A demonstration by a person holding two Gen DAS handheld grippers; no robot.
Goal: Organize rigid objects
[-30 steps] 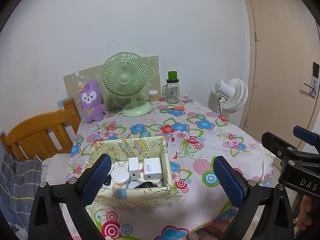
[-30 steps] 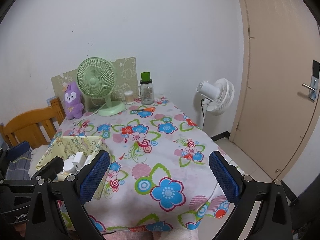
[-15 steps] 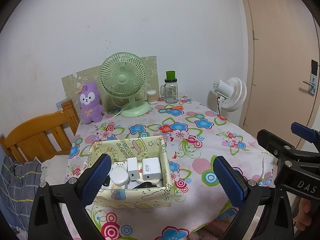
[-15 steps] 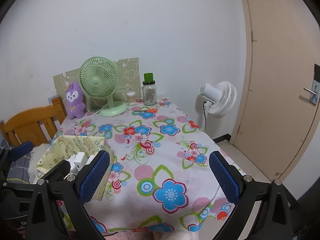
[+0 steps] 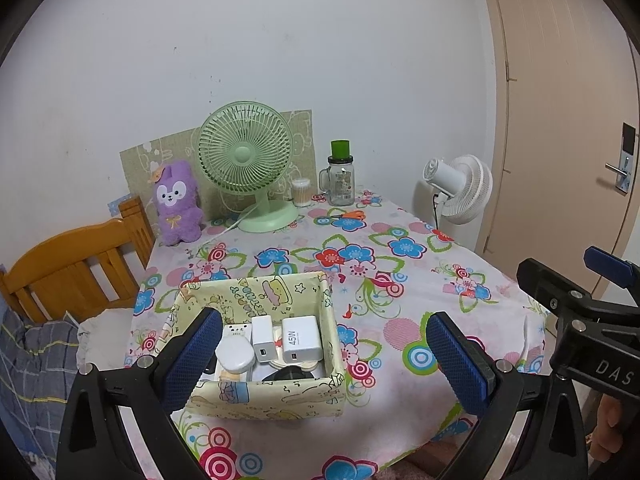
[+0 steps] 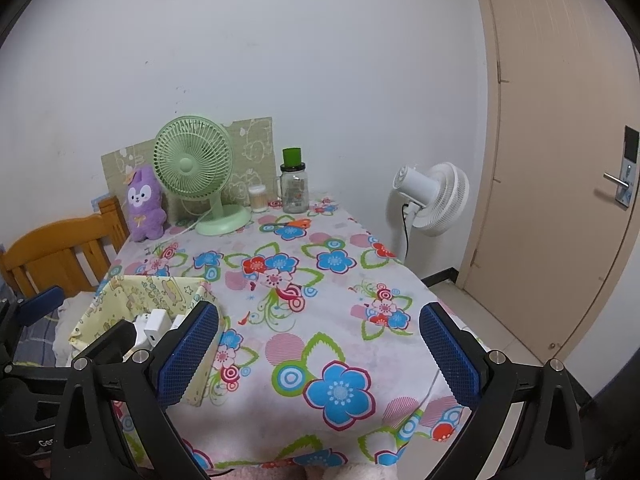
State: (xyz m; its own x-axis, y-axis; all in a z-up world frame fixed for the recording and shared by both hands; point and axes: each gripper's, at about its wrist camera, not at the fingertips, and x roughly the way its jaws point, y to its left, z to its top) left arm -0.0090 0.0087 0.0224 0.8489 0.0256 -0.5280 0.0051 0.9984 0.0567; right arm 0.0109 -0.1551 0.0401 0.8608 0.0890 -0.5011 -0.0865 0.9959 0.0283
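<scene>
A pale yellow patterned storage box (image 5: 276, 292) (image 6: 152, 288) sits near the front left of the flowered tablecloth (image 5: 400, 280) (image 6: 320, 312). Inside it lie white chargers (image 5: 301, 339), one marked 45W, a round white case (image 5: 235, 354) and a dark object at the front. My left gripper (image 5: 326, 360) hangs open in front of the box and holds nothing. Off to the right of the box, my right gripper (image 6: 318, 354) is open over bare cloth, also with nothing in it. Orange-handled scissors (image 5: 349, 214) (image 6: 298, 224) lie at the back of the table.
Along the back stand a green desk fan (image 5: 246, 164), a purple plush rabbit (image 5: 176, 204), a cotton swab jar (image 5: 301, 192) and a green-lidded glass jar (image 5: 340, 178). A wooden chair (image 5: 72, 264) is at the left; a white floor fan (image 5: 460, 188) and a door (image 5: 568, 120) are at the right.
Both grippers have drawn back and risen slightly, so the table looks a little farther away. Both stay open. Nothing on the table has moved.
</scene>
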